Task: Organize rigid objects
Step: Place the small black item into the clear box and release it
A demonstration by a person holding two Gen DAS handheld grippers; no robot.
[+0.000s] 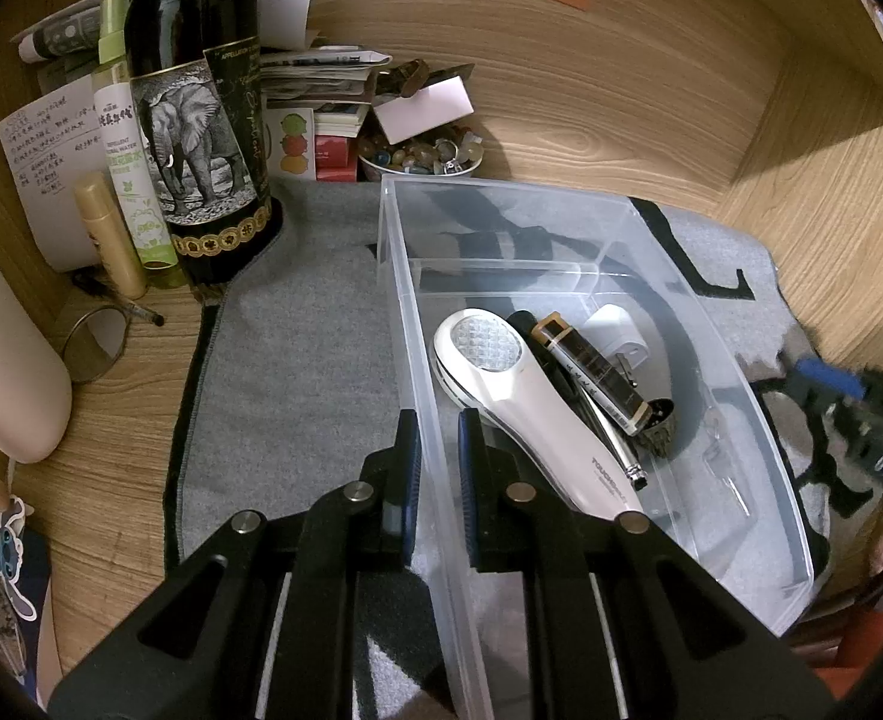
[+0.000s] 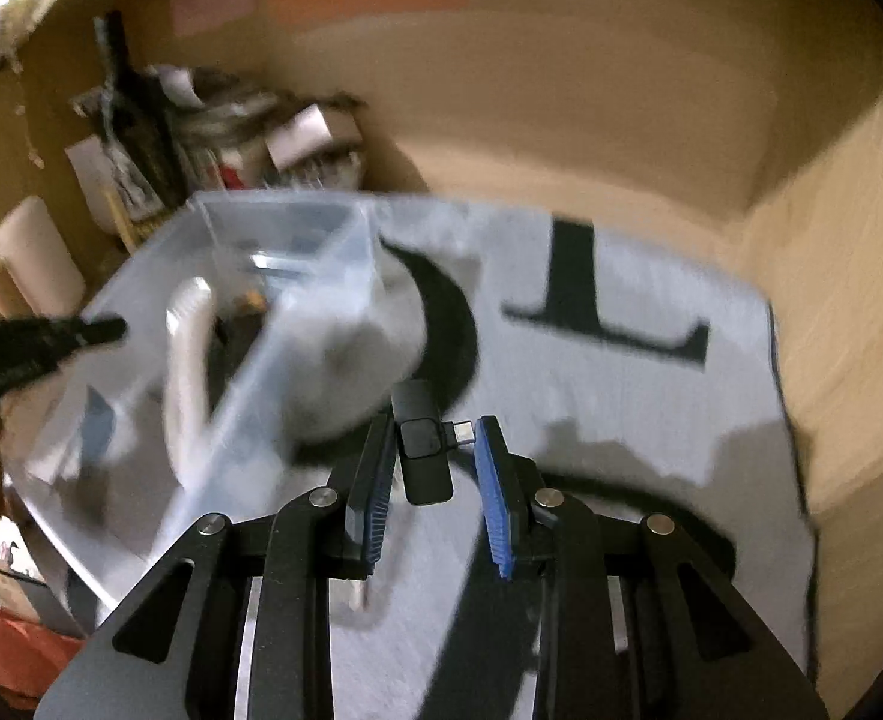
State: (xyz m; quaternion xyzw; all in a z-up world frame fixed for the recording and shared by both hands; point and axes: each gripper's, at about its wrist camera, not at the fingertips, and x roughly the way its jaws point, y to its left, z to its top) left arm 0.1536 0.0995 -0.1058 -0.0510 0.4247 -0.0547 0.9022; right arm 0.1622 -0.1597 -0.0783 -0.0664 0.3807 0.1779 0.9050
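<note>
A clear plastic bin (image 1: 759, 420) stands on a grey mat (image 1: 297, 360). In it lie a white handheld device (image 1: 519, 396), a dark pen-like stick (image 1: 597, 372), a white plug (image 1: 621, 330) and a small brush. My left gripper (image 1: 439, 420) is shut on the bin's left wall. My right gripper (image 2: 435, 426) is shut on a small black USB-C adapter (image 2: 423, 444) and holds it above the mat, right of the bin (image 2: 273, 324). The right wrist view is blurred. The right gripper also shows at the right edge of the left wrist view (image 1: 861, 408).
A dark wine bottle (image 1: 201, 108), a green spray bottle (image 1: 129, 138), a yellow tube (image 1: 111, 234), papers and a bowl of stones (image 1: 420, 153) crowd the back left corner. A small round mirror (image 1: 93, 345) and a pink-white object (image 1: 3, 360) lie left. Wooden walls enclose the desk.
</note>
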